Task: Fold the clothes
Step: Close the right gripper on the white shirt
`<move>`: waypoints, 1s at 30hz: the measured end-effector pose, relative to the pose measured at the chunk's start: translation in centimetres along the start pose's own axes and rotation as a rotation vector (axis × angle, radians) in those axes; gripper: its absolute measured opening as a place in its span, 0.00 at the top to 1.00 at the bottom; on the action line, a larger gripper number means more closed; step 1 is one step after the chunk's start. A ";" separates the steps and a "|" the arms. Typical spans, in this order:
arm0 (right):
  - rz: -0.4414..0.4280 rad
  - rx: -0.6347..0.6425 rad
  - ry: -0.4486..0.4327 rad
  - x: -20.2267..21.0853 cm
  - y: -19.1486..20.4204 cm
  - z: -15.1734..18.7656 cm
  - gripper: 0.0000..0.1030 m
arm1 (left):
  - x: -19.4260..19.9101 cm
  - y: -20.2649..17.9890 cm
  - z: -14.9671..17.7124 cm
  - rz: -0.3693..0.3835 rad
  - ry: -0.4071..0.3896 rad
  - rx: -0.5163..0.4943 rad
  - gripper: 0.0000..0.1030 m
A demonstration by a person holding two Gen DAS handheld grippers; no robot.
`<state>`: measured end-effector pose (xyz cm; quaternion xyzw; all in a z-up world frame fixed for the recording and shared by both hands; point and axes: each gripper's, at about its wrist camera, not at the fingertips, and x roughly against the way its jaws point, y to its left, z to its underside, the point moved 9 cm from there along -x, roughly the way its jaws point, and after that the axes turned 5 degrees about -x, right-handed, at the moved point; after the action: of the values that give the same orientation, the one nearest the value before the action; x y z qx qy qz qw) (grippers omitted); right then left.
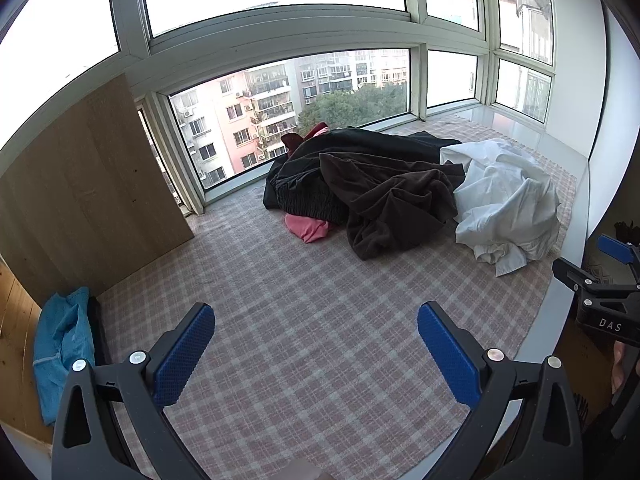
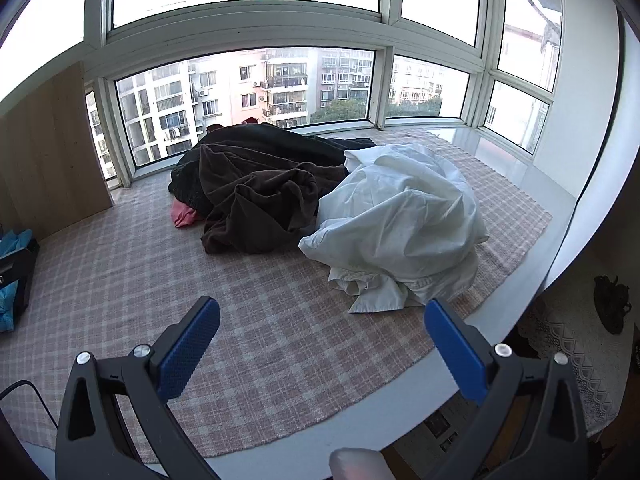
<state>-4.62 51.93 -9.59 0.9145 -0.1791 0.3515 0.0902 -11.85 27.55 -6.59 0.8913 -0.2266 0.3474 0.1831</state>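
A heap of crumpled clothes lies on the checked pink mat (image 1: 312, 292) by the window: a white shirt (image 1: 508, 204) (image 2: 404, 220) at the right, a dark brown garment (image 1: 396, 204) (image 2: 260, 208) in the middle, black clothes (image 1: 340, 152) (image 2: 264, 140) behind, a pink piece (image 1: 308, 228) (image 2: 182, 214) poking out at the left. My left gripper (image 1: 316, 320) stands open above bare mat, well short of the heap. My right gripper (image 2: 322, 314) is open too, its right finger close to the white shirt's hem. Nothing is between either pair of fingers.
A wooden cabinet panel (image 1: 92, 176) stands at the left, with a blue cloth (image 1: 64, 344) at its foot. Window glass (image 1: 288, 112) bounds the platform behind the heap. The platform's white edge (image 2: 520, 280) drops off to the right. The right gripper's body (image 1: 600, 300) shows at the left view's right edge.
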 end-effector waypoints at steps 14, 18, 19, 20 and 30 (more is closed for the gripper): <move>-0.034 0.099 -0.091 -8.9 -11.0 -13.2 0.00 | -7.6 -1.7 -5.0 -0.068 0.077 0.091 0.01; -0.089 -0.058 0.029 -12.4 -16.6 -13.1 0.00 | -9.9 -2.5 -5.3 -0.054 0.117 0.122 0.01; -0.111 -0.087 0.052 -13.1 -17.4 -12.9 0.00 | -10.4 -2.9 -5.4 -0.042 0.127 0.129 0.01; -0.128 -0.104 0.061 -13.6 -17.9 -12.6 0.00 | -10.9 -3.3 -5.4 -0.031 0.137 0.133 0.01; -0.149 -0.020 0.148 -19.3 -16.3 -9.3 0.00 | -13.2 -4.8 -6.1 -0.031 0.184 0.106 0.01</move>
<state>-17.23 74.75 -16.40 0.8958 -0.1070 0.4085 0.1383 -21.21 38.17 -12.42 0.8675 -0.1763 0.4362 0.1613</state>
